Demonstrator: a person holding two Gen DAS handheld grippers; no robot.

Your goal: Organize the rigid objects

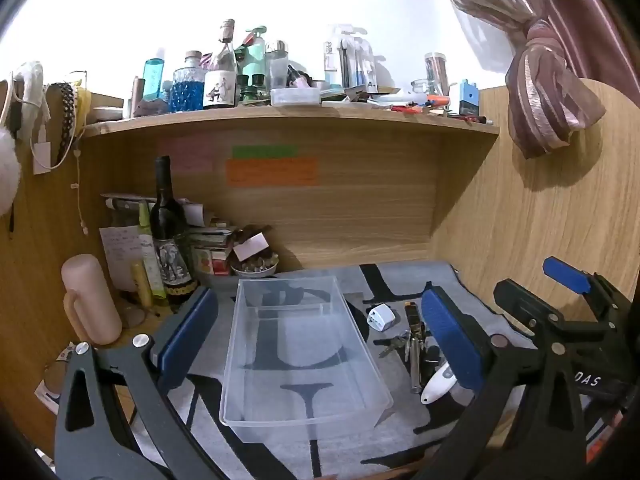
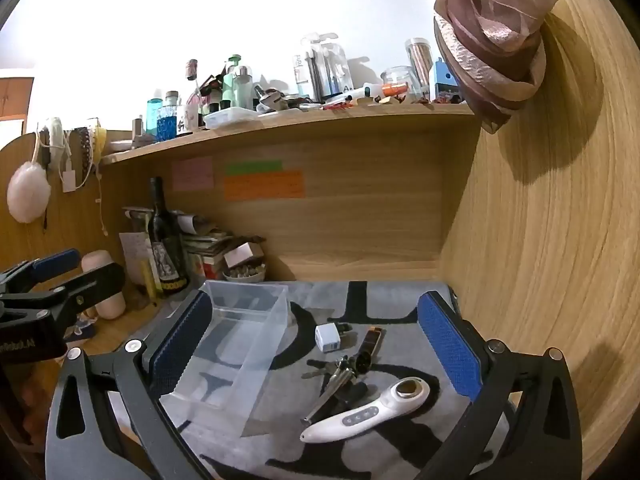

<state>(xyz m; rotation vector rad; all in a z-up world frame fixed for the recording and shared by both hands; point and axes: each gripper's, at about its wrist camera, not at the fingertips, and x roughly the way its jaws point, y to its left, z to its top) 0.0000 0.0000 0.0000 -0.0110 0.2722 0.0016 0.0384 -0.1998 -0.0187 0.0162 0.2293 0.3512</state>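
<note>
Only in the right wrist view was the white handheld device [image 2: 366, 410] shown whole, at lower centre, with its round head and button panel; in the left wrist view only its tip was seen. The clear plastic box [image 1: 300, 348] stood at centre frame, transparent. Both the left gripper [image 1: 320, 344] and right gripper [image 2: 316, 356] were held wide open, gripping nothing.

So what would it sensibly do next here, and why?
Probably lower the right gripper, jaws open, onto the white handheld device nearest it. The clear bin is empty, and the plug and keys lie loose beside it.
</note>
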